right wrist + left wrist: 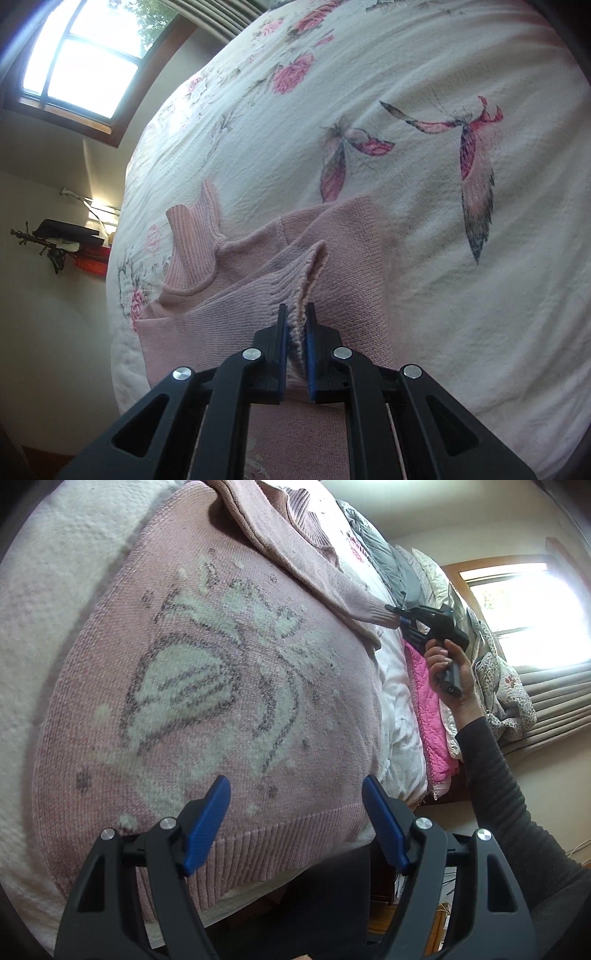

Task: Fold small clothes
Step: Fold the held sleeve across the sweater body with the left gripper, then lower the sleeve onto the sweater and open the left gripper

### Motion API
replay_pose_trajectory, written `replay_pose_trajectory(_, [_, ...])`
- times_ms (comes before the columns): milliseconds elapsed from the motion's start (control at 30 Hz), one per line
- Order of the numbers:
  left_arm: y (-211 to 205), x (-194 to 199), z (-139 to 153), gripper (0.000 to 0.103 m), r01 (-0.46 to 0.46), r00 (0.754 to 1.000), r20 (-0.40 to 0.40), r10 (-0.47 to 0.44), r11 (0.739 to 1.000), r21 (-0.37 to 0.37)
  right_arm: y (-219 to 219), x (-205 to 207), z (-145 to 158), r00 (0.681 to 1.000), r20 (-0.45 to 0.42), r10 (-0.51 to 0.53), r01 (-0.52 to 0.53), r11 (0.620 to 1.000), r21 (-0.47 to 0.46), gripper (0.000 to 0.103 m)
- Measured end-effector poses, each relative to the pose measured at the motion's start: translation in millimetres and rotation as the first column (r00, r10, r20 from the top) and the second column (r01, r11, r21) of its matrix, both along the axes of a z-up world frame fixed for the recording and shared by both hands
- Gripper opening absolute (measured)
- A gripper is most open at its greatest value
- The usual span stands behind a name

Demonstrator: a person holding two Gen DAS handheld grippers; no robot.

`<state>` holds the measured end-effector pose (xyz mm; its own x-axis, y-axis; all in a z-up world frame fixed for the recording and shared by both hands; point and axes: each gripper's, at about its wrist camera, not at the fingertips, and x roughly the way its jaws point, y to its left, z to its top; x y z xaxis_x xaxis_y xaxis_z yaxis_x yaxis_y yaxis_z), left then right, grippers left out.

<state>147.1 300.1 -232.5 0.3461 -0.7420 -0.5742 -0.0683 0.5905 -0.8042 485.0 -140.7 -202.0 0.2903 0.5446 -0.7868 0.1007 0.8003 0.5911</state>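
A small pink knit sweater [207,686] with a white butterfly pattern lies flat on the bed. My left gripper [295,797] hovers open above its ribbed hem, nothing between the blue pads. One pink sleeve [295,550] is drawn across the sweater's upper part. My right gripper [397,614], held by a hand, is shut on that sleeve's cuff. In the right wrist view the right gripper [295,310] pinches the ribbed sleeve cuff [299,273], with the sweater's turtleneck collar [195,243] to the left.
The bed has a white floral cover [406,92]. Folded quilts and a pink blanket [432,723] are piled along the far side of the bed. A window [524,587] lies beyond. A dark-sleeved arm [498,775] reaches in from the right.
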Motion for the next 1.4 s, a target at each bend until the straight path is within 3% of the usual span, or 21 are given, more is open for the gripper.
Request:
replay_pose_trajectory(67, [-0.4,6.3,2.2,0.072,0.005,1.0,-0.001,-0.006,1.0,-0.026,-4.8,1.9,-11.5,1.0,-0.015,-0.004,0.004,1.0,0.004,0.008])
replay_pose_trajectory(167, [5.7,29.6,19.0,0.072,0.011,0.999,0.038,-0.01,1.0,-0.019,-16.1,3.6,-24.7,0.998,-0.05,-0.026,0.026,1.0,-0.013,0.022])
replay_pose_trajectory(233, [16.1,54.5,37.9,0.072,-0.006,0.996,0.086,0.007,1.0,-0.011,-30.4,0.1,-18.6,0.997,-0.021,-0.072,0.072,0.997,-0.018,0.022])
replay_pose_trajectory(300, [31.0,85.3,59.1,0.075,-0.026,0.989,0.144,0.028,1.0,-0.015,-44.2,-6.5,-6.1,0.993,0.023,-0.113,0.112,0.993,0.033,0.022])
replay_pose_trajectory(400, [51.1,138.8,75.6,0.076,-0.056,0.981,0.185,0.056,0.998,-0.006,-43.9,-17.5,6.0,0.994,0.067,-0.085,0.078,0.992,0.1,0.022])
replay_pose_trajectory(533, [62.5,204.4,64.6,0.076,-0.066,0.988,0.137,0.07,0.997,-0.037,-29.3,-24.3,-9.6,0.999,0.046,-0.016,0.011,0.994,0.111,0.022])
replay_pose_trajectory(633, [62.6,238.1,40.7,0.076,-0.066,0.996,0.066,0.065,0.998,0.009,-26.5,-24.7,-40.1,1.0,-0.014,-0.012,0.014,0.994,0.111,0.022])
replay_pose_trajectory(700, [66.4,253.2,18.8,0.075,-0.075,0.997,-0.001,0.075,0.995,0.069,-30.8,-24.8,-55.9,0.999,-0.04,-0.024,0.028,0.993,0.115,0.011])
replay_pose_trajectory(800, [75.8,262.1,0.7,0.068,-0.072,0.996,-0.036,0.076,0.993,0.095,-37.1,-24.7,-55.6,0.999,-0.042,-0.025,0.03,0.989,0.145,0.01])
replay_pose_trajectory(867, [79.4,261.3,4.6,0.067,-0.068,0.997,-0.03,0.071,0.994,0.082,-37.4,-23.1,-41.0,1.0,0.003,-0.01,0.009,0.99,0.139,0.016])
replay_pose_trajectory(967, [81.8,262.3,24.3,0.067,-0.064,0.997,0.038,0.061,0.994,0.086,-32.8,-10.9,-22.3,0.999,0.053,0.004,-0.012,0.99,0.143,0.017])
replay_pose_trajectory(1067, [87.8,274.0,35.5,0.07,-0.081,0.994,0.079,0.074,0.993,0.084,-27.8,6.7,-24.8,0.999,0.046,-0.007,0.0,0.99,0.139,0.019])
replay_pose_trajectory(1133, [92.9,286.4,27.6,0.073,-0.091,0.995,0.043,0.086,0.989,0.12,-25.8,16.7,-38.1,1.0,0.011,-0.018,0.017,0.994,0.112,0.019])
replay_pose_trajectory(1167, [96.1,292.8,18.7,0.071,-0.093,0.996,-0.003,0.095,0.985,0.145,-25.7,20.5,-46.0,1.0,-0.012,-0.022,0.023,0.996,0.09,0.015])
replay_pose_trajectory(1200, [100.2,297.7,12.7,0.064,-0.097,0.994,-0.041,0.104,0.985,0.139,-26.1,22.9,-51.2,0.999,-0.032,-0.023,0.025,0.997,0.074,0.008])
replay_pose_trajectory(1233, [103.9,301.5,13.6,0.064,-0.101,0.993,-0.054,0.109,0.988,0.121,-25.5,25.1,-50.9,0.999,-0.04,-0.026,0.029,0.998,0.062,0.007])
replay_pose_trajectory(1300, [105.9,311.0,32.8,0.065,-0.094,0.995,-0.005,0.095,0.988,0.119,-23.7,29.7,-35.6,1.0,-0.006,-0.029,0.029,0.996,0.08,0.015])
replay_pose_trajectory(1400, [102.9,341.5,66.1,0.068,-0.086,0.991,0.104,0.079,0.994,0.071,-2.5,51.1,-3.4,0.998,0.066,0.008,-0.016,0.993,0.12,0.019])
